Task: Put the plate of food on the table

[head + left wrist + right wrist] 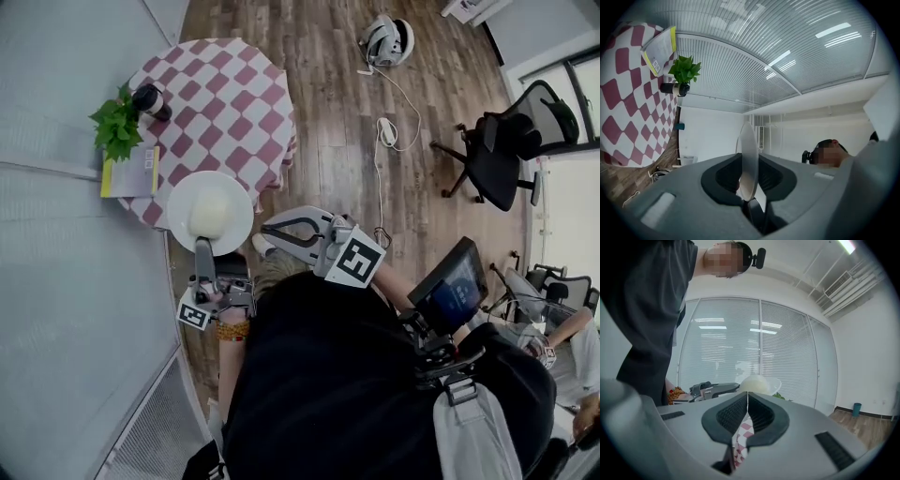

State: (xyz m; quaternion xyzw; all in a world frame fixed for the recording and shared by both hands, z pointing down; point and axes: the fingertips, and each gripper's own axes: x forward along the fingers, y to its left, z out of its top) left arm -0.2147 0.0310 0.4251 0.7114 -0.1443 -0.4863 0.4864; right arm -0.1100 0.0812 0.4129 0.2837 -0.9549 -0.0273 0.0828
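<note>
One plate (184, 201) level, left gripper (203, 246) clamping rim

Black shirt (319, 375), beaded bracelet (232, 330), grey right hand-held gripper (269, 230) bearing marker cube (356, 260).

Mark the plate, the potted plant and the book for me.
plate (179, 210): head view, bare left part of its rim.
potted plant (116, 129): head view, middle of the leaves.
book (130, 172): head view, middle of the cover.
</note>
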